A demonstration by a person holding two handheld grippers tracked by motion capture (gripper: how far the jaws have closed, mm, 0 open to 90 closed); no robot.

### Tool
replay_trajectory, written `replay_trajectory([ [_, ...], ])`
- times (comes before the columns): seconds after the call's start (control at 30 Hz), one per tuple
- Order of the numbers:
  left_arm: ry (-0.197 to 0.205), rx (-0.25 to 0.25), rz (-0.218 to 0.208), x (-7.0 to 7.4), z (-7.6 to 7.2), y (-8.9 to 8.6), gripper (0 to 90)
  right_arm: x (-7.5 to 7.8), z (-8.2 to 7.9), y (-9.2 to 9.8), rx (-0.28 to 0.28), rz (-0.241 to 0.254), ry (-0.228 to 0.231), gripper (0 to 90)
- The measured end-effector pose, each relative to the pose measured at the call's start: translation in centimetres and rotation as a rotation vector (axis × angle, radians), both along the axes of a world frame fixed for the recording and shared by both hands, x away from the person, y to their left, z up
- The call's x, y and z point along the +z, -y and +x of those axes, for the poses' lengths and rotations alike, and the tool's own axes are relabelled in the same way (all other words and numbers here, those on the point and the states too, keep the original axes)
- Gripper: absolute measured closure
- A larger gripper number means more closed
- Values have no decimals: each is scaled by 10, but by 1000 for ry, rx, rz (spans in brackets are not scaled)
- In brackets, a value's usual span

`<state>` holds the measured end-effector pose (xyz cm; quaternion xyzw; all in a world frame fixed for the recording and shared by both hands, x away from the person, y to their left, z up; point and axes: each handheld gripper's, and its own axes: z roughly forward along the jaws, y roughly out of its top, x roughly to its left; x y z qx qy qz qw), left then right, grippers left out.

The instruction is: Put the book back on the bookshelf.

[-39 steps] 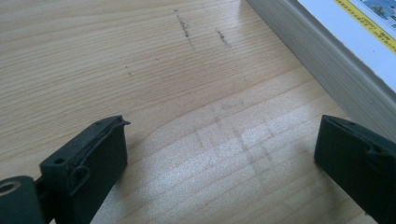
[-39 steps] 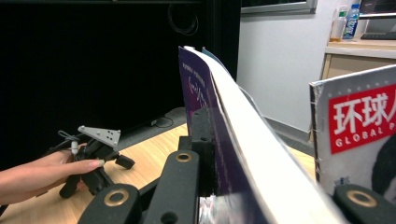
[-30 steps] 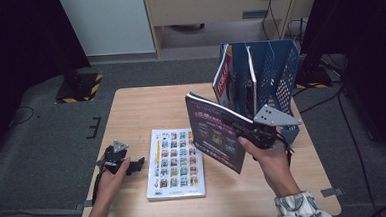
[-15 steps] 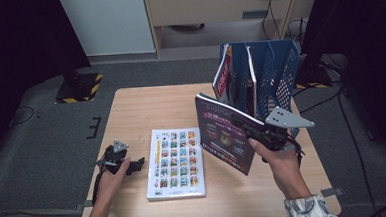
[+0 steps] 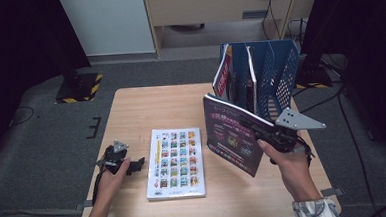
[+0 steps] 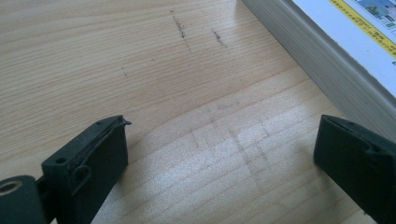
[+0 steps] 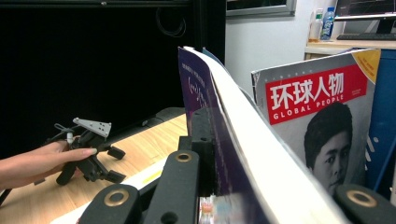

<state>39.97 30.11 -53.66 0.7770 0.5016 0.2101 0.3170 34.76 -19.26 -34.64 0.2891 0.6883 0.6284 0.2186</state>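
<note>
Black jaws on the left gripper (image 5: 136,165) are standing wide apart with nothing between them, just bare wood showing in the left gripper view. It's resting on the light wooden table (image 5: 146,108) near the left edge, with the person's left hand (image 5: 112,179) wrapped around it. One jaw is sitting just beside the thick edge of the white book (image 5: 176,162), though I can't tell if it's actually touching.

That white book is lying flat on the table, cover up, with a grid of little colourful pictures on it (way too small to read anything).

Moving right, the right gripper (image 5: 256,127) is pinching the purple magazine (image 5: 231,136), jaws clamped on its cover and pages, and the right hand (image 5: 290,164) is holding it up, tilted, off the table. It's hanging just in front of the blue file rack (image 5: 278,74). There's pale writing on the purple cover, but I can't make it out.

In the rack's left slot a magazine (image 7: 322,116) is standing upright; its red banner is reading "GLOBAL PEOPLE" under four white Chinese characters, with a portrait below.

Around the table: grey carpet, black curtains on both sides, a white panel and a wooden cabinet at the back, yellow-black hazard tape (image 5: 80,88) on the floor at left.
</note>
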Motion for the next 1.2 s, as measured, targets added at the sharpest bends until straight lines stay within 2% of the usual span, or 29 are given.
replay_trajectory([
  [0.7,-1,-3,1,0,0,0,21,4,-17,31,-19,-7,-6,840],
  [1.2,-1,-2,1,0,0,0,21,-2,-26,53,-20,-20,-30,840],
])
